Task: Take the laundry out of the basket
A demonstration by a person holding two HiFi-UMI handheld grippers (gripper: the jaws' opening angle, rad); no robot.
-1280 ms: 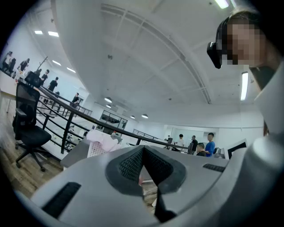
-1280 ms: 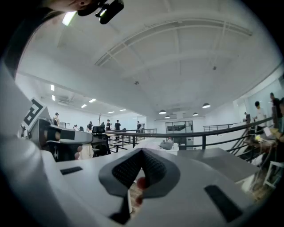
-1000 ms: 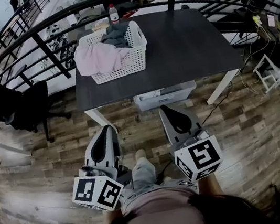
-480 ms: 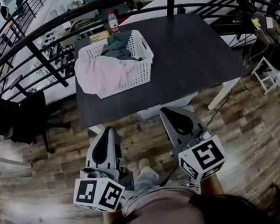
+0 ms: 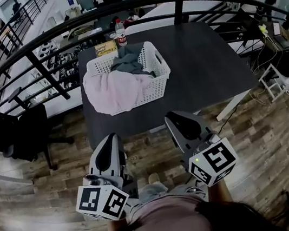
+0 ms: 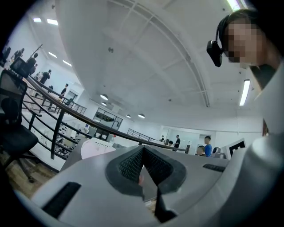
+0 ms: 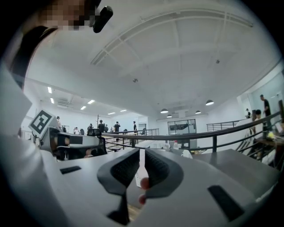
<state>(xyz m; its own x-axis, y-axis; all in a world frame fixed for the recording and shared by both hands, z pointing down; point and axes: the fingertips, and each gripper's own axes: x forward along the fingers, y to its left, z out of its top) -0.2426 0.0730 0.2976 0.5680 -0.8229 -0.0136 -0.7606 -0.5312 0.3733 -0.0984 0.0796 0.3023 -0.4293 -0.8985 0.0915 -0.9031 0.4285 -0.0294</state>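
A white slatted laundry basket [image 5: 155, 80] stands on the left half of a dark table [image 5: 206, 58]. A pink cloth [image 5: 116, 92] spills over its near left rim, and a grey garment [image 5: 127, 63] lies behind it inside. My left gripper [image 5: 110, 137] and right gripper [image 5: 173, 114] are held low by my body, short of the table's near edge and below the basket. Both point toward the table, shut, with nothing between the pads. In the left gripper view the tips [image 6: 143, 148] meet, and the pink cloth [image 6: 95, 148] shows beyond them. The right gripper [image 7: 142, 153] shows only a thin slit.
A water bottle [image 5: 120, 32] and a yellow box [image 5: 105, 48] stand behind the basket. A black curved railing [image 5: 41, 58] runs past the table's far side and left. A black office chair [image 5: 9, 129] is at left, a white stool [image 5: 278, 76] at right. Wood floor lies underfoot.
The table and basket have come closer and lower in the head view as I step toward them. Both grippers stay shut at my body, the right one slightly raised.
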